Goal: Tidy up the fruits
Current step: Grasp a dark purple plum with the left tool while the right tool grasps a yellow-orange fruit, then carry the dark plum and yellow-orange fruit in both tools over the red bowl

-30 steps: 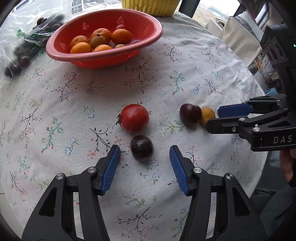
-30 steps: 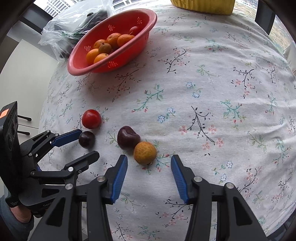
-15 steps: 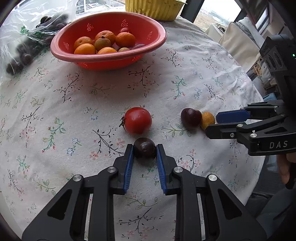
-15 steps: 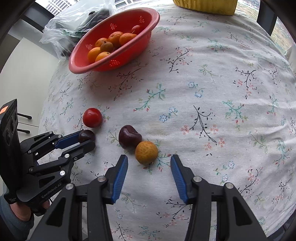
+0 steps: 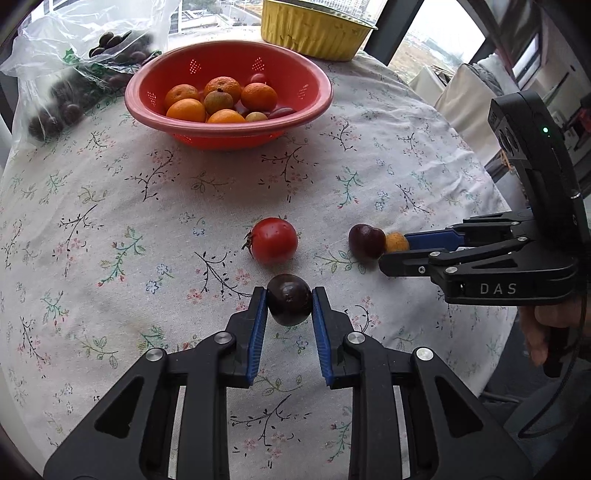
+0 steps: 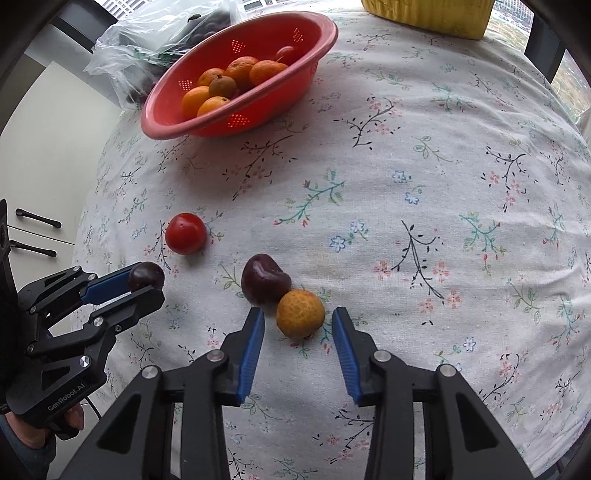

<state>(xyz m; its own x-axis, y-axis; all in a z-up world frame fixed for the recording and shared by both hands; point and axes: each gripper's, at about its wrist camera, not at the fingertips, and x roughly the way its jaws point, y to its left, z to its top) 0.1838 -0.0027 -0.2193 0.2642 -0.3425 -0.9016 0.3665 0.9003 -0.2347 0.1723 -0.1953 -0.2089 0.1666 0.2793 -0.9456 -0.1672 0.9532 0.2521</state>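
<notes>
My left gripper (image 5: 290,306) is shut on a dark purple plum (image 5: 289,304), also seen in the right wrist view (image 6: 146,276), held just above the floral tablecloth. A red tomato (image 5: 274,240) lies just beyond it. My right gripper (image 6: 298,325) is open, its jaws on either side of a small orange fruit (image 6: 300,314) that touches a dark red plum (image 6: 264,278). The red colander (image 5: 229,127) with several oranges stands at the far side of the table.
A clear plastic bag of dark fruit (image 5: 66,85) lies left of the colander. A yellow foil tray (image 5: 314,27) stands behind it. The round table's edge (image 5: 491,332) drops off to the right, close to the right gripper (image 5: 397,251).
My left gripper closed on the dark purple plum and lifted it slightly. My right gripper moved forward so its open jaws now flank the small orange fruit.
</notes>
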